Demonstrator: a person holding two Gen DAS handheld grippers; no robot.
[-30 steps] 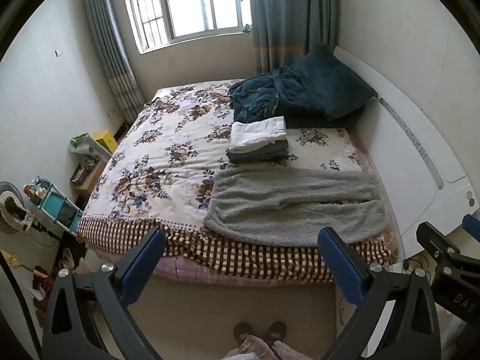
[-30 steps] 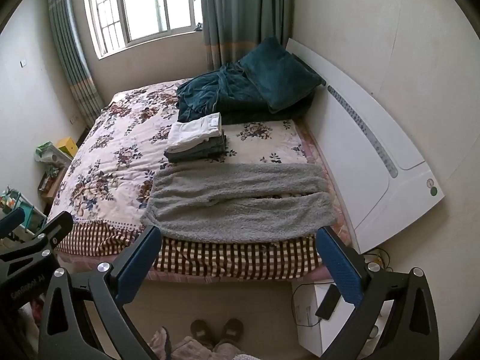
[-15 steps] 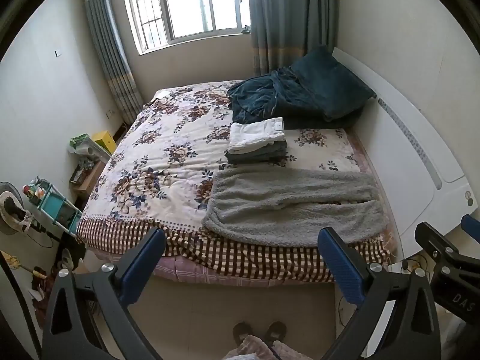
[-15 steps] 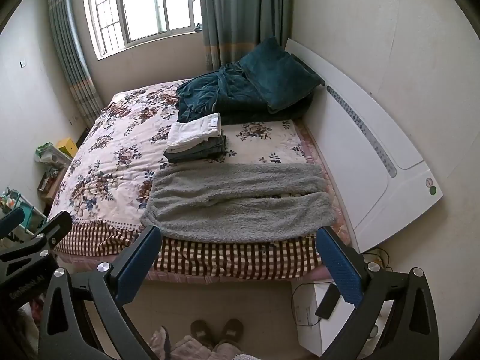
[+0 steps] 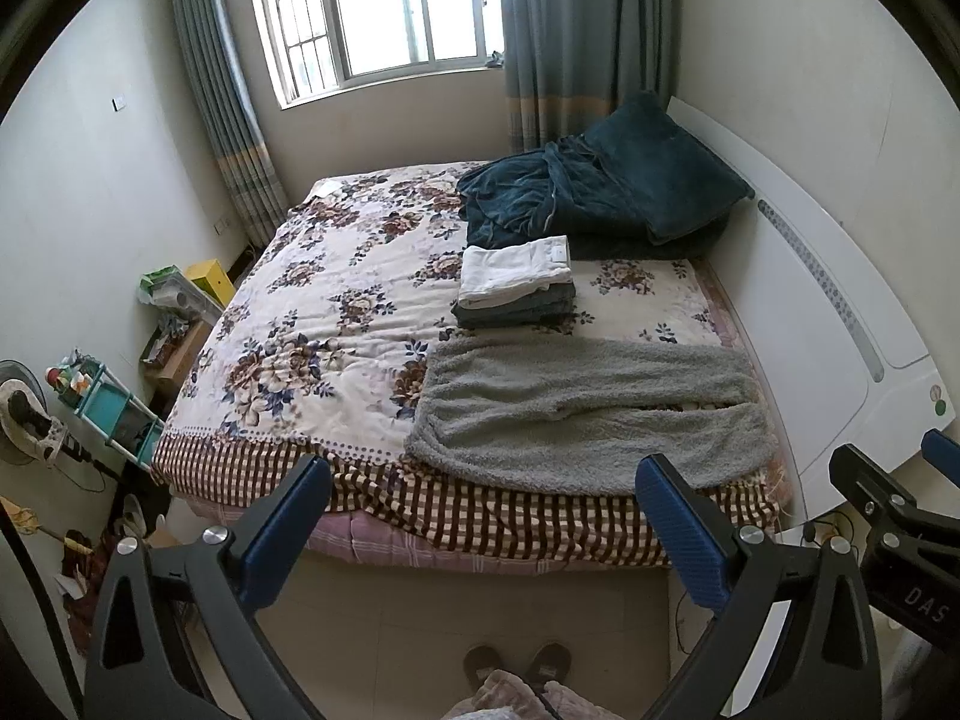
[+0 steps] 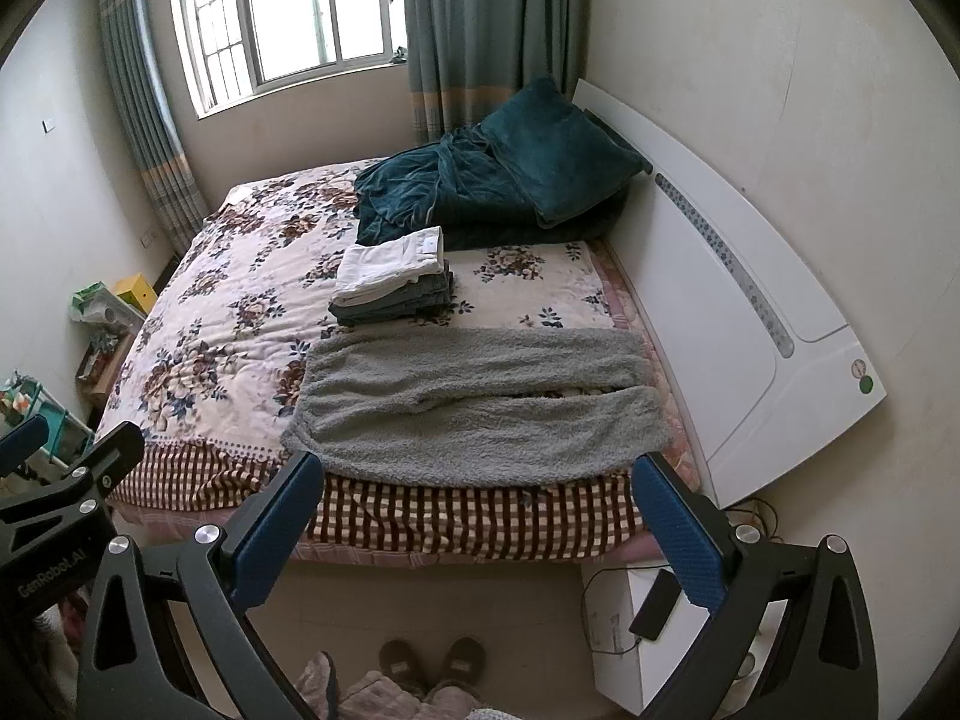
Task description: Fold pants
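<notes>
grippers: left gripper [image 5: 480, 534] and right gripper [image 6: 474, 531] both spread wide, empty, barely shifted from a second ago | pants: fuzzy grey fleece pants [image 6: 474, 402] flat, unfolded, on the bed's near edge | beyond: folded stack of white and dark clothes [image 6: 393, 282] | meaning: folding likely not yet started

Grey fleece pants [image 5: 588, 414] [image 6: 474, 402] flat, unfolded, apparently smooth, near bed edge.
</notes>
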